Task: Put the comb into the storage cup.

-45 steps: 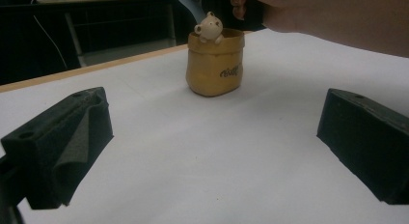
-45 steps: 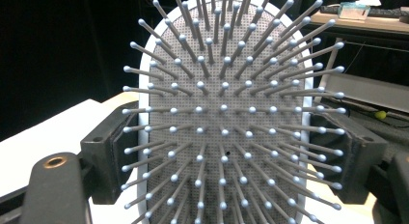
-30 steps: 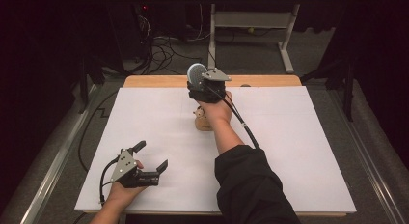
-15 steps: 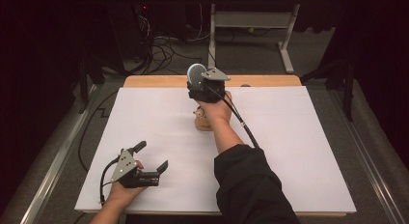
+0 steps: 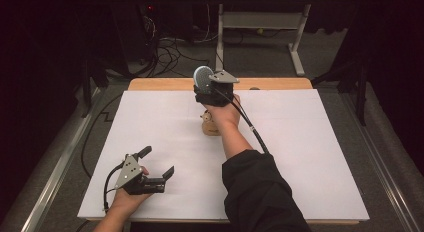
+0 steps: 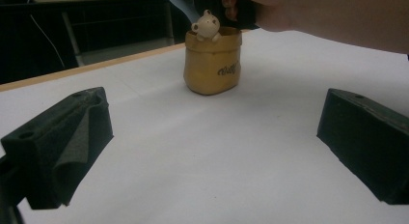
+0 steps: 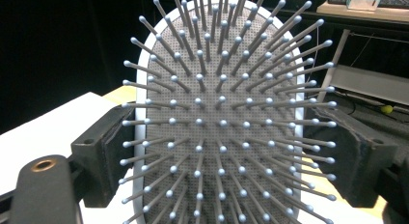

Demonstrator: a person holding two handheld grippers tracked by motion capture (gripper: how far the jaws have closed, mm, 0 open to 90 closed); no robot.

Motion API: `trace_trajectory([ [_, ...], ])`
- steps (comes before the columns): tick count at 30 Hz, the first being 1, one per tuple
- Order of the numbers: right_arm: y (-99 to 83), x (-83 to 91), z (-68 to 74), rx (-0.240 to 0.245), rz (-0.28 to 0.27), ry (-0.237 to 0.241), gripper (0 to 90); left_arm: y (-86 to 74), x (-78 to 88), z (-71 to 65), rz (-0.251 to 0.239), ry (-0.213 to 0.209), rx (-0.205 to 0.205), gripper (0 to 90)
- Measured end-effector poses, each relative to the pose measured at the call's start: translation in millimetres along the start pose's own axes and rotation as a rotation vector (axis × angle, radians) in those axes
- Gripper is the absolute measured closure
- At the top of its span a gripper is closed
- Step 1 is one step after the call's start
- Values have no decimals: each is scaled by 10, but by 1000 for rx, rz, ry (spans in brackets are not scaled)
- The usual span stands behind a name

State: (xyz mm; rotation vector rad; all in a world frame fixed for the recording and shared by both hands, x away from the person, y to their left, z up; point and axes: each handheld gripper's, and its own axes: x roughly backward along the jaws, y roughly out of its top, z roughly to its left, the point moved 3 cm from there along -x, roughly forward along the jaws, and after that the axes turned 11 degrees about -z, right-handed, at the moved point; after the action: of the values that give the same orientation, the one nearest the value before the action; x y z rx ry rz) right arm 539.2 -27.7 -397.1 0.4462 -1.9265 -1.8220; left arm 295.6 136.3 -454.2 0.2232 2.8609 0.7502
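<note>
Both right gripper (image 5: pixel 209 86) jaws flanked the hairbrush (image 7: pixel 219 113) above the bear pot (image 6: pixel 212 60), opening lately (left gripper (image 5: pixel 159 162) idle, open); looser contact risked dropping it.

Overhead view; tool cameras perhaps close.

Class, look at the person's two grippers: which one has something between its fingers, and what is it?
The right gripper, at the table's far edge, has a grey hairbrush between its fingers. The left gripper, near the front, stands open around nothing.
</note>
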Motion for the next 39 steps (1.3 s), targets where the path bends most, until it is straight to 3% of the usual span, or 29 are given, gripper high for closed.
trace_trajectory([
  [10,-3,-1,-13,-12,10,10,103,-4,0,-2,1,3,4,1],
  [19,3,6,-10,-44,18,41,3,-11,-2,-5,1,6,9,1],
  [39,97,96,61,-23,7,68,2,-23,-10,10,10,-3,-8,0],
])
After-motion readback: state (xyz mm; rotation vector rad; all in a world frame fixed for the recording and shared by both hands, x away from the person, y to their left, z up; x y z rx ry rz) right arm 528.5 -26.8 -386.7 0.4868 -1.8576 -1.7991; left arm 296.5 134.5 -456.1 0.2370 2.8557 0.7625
